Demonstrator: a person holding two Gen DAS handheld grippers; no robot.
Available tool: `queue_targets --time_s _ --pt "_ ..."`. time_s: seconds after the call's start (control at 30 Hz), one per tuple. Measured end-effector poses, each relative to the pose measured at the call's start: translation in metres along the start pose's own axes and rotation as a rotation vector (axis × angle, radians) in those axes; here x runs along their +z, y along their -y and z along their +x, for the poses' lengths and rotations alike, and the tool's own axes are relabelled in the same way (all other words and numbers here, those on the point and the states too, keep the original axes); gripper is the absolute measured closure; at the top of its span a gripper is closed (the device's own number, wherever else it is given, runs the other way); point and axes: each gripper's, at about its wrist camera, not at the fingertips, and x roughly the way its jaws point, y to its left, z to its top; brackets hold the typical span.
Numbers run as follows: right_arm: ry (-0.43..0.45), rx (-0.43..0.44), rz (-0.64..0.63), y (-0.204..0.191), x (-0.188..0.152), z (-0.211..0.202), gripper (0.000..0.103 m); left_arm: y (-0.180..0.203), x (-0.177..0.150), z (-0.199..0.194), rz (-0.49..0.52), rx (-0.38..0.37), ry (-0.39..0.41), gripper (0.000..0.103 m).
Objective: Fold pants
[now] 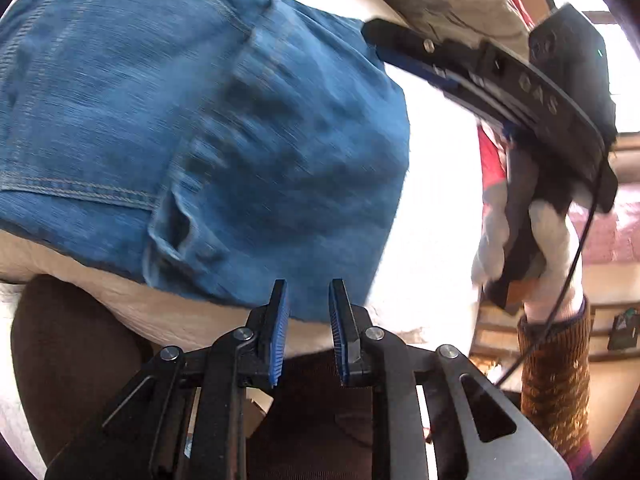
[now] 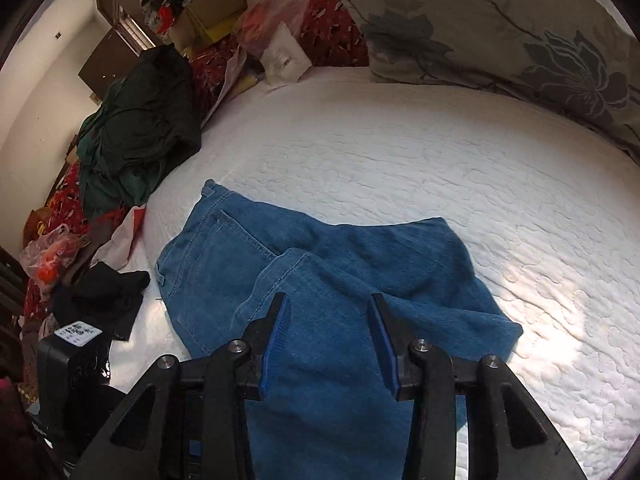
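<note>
The white quilted bed (image 2: 420, 152) filled the scene, and on it lay the blue jeans (image 2: 320, 264), folded over themselves, a leg end doubled back across the seat beside the back pocket. A big floral pillow (image 2: 500, 28) sat at the far edge of the bed, and a dark green heap of clothes (image 2: 136, 128) was piled at the left side, well apart from the jeans. A plastic bag (image 2: 272, 12) lay among boxes further back.

The right gripper (image 2: 328, 340) hung over the near part of the denim, jaws standing partly apart with the cloth seen between them below, nothing pinched. In the left wrist view it reached across the bed from the right, a hand in a white glove (image 1: 520, 232) on its handle.

The left gripper (image 1: 308, 332) hovered at the jeans' near edge, blue pads (image 1: 280, 332) drawn in to a narrow gap, nothing caught there.
</note>
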Motion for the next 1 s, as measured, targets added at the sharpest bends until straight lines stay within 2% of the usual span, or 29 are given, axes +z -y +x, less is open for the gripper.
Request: queue_targets --time_s 0.03,0.1,0.13,0.17,0.2,0.27,0.33,0.4,0.47,0.5,0.57,0.67,0.73,0.8,0.87,1.0 --pt "-0.019 -0.004 -0.008 -0.004 0.001 0.014 0.063 -0.014 0.007 0.003 -0.044 -0.005 -0.002 0.085" --pt "-0.079 -0.069 0.005 -0.004 0.004 0.047 0.064 -0.048 0.019 0.017 -0.152 0.013 -0.044 0.086" --pt "-0.119 -0.102 0.027 -0.002 0.002 0.064 0.064 -0.064 0.020 0.022 -0.206 -0.040 -0.064 0.087" --pt "-0.126 -0.111 0.041 0.000 0.002 0.070 0.063 -0.079 0.020 0.021 -0.265 -0.099 -0.070 0.092" --pt "-0.117 -0.116 0.045 -0.001 0.004 0.068 0.060 -0.089 0.019 0.016 -0.301 -0.149 -0.084 0.091" --pt "-0.131 -0.120 0.038 -0.009 0.009 0.059 0.061 -0.097 0.013 -0.002 -0.279 -0.159 -0.075 0.091" --pt "-0.104 -0.108 0.023 -0.016 0.016 0.043 0.060 -0.102 0.001 -0.025 -0.225 -0.151 -0.032 0.091" --pt "-0.066 -0.090 0.021 -0.024 0.028 0.029 0.055 -0.118 -0.005 -0.052 -0.231 -0.143 0.045 0.091" --pt "-0.046 -0.073 0.020 -0.032 0.043 0.026 0.048 -0.158 -0.012 -0.078 -0.338 -0.180 0.142 0.087" --pt "-0.043 -0.074 0.015 -0.038 0.050 0.029 0.047 -0.177 -0.015 -0.085 -0.412 -0.209 0.182 0.082" --pt "-0.053 -0.077 0.005 -0.051 0.063 0.040 0.047 -0.219 -0.022 -0.098 -0.541 -0.271 0.237 0.081" --pt "-0.074 -0.065 0.001 -0.071 0.079 0.061 0.047 -0.252 -0.014 -0.103 -0.596 -0.272 0.261 0.081" --pt "-0.094 -0.060 -0.011 -0.083 0.085 0.072 0.047 -0.266 -0.012 -0.102 -0.620 -0.299 0.266 0.081" --pt "-0.110 -0.062 -0.035 -0.095 0.090 0.081 0.047 -0.259 -0.010 -0.086 -0.639 -0.342 0.267 0.081" --pt "-0.125 -0.070 -0.057 -0.105 0.095 0.089 0.047 -0.271 -0.008 -0.082 -0.663 -0.386 0.271 0.081" --pt "-0.157 -0.081 -0.085 -0.117 0.106 0.107 0.041 -0.261 -0.009 -0.066 -0.663 -0.449 0.277 0.081"
